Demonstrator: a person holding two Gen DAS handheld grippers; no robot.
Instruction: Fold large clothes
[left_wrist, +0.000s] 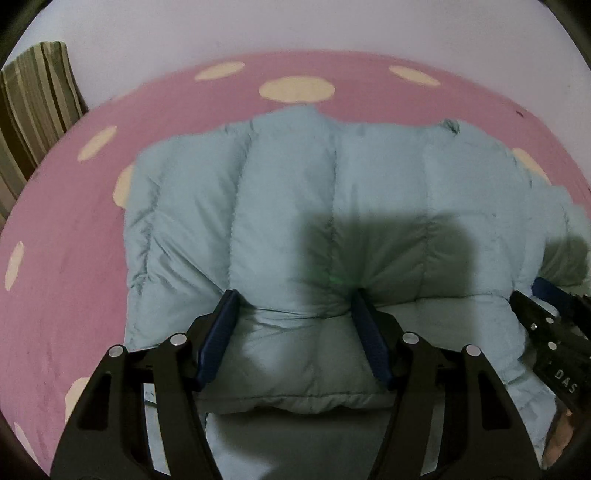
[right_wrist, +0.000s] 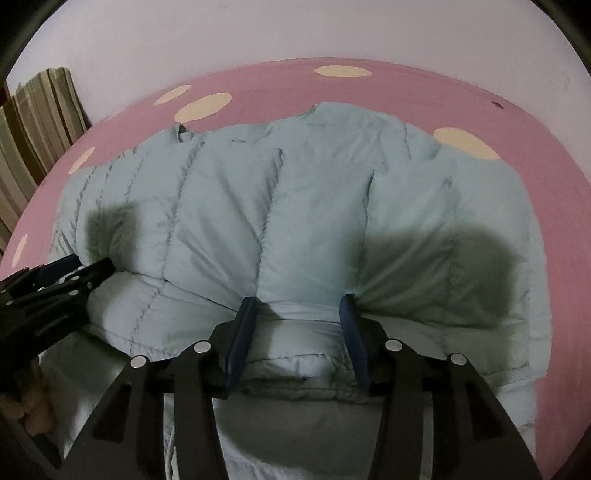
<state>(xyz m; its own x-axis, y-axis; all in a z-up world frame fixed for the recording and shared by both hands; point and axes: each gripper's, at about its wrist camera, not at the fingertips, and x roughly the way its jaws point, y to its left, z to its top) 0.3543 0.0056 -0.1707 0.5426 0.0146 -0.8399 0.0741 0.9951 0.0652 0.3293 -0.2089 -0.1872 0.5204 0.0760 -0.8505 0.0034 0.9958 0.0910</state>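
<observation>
Where tongs (left_wrist: 293, 295) sit, jacket (left_wrist: 295, 184) shadowed.

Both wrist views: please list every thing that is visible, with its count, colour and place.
puffer jacket: one, pale blue, quilted, folded over itself on the bed cover.
bed cover: one, pink with cream dots, under the jacket.
striped cloth: one, green and beige stripes, far left beside the wall.
wall: white, behind the bed.
left gripper: one, black with blue pads, jaws apart, straddling a bulge of the folded jacket.
right gripper: one, black with blue pads, jaws apart, at the jacket's fold, further right.
hand: partly seen behind the left gripper.
</observation>
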